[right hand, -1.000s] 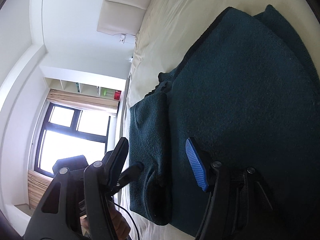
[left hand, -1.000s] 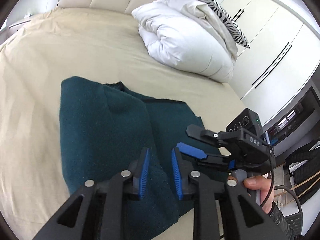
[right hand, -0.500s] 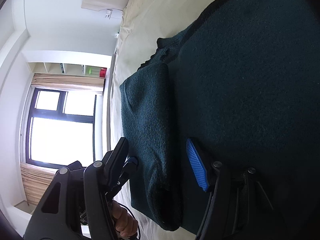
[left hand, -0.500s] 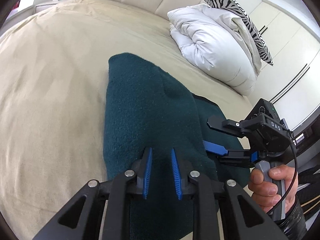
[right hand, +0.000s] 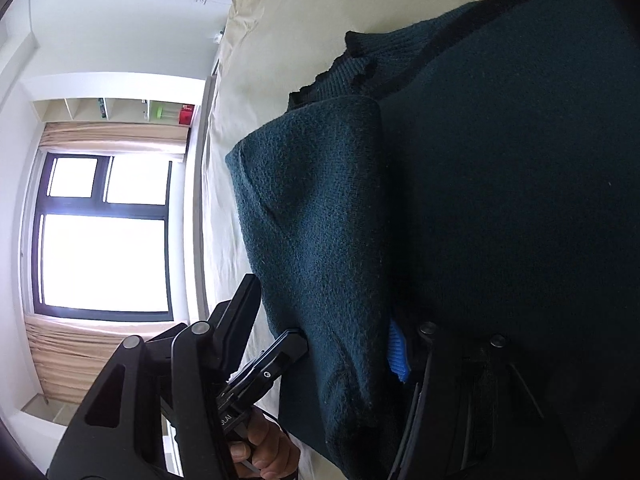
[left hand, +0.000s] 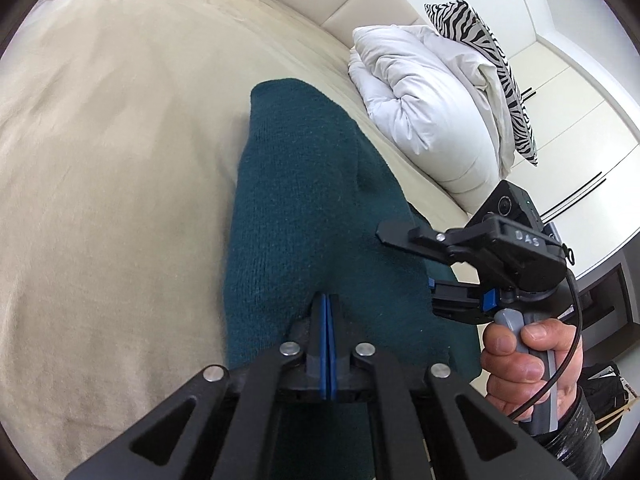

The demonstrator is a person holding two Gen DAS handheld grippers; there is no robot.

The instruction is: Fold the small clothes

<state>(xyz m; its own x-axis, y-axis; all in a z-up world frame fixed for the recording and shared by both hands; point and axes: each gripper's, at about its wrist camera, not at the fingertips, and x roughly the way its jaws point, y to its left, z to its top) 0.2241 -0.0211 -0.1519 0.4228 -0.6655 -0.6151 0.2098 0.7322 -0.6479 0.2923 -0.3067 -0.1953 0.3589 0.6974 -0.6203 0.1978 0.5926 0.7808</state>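
Left tool (left hand: 325,312) clamped together on the teal sweater (left hand: 304,216) lying centre-bed, right tool (right hand: 324,320) closing astride its folded edge at three o'clock; risks dragging layers apart if lifted unevenly.

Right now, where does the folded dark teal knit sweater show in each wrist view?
Left wrist view: the folded dark teal knit sweater runs from the centre to the bottom edge, on the beige bed sheet.
Right wrist view: it fills the centre and right, its folded flap reaching down between the tongs.
Shared landmark: the beige bed sheet, under the sweater in both.
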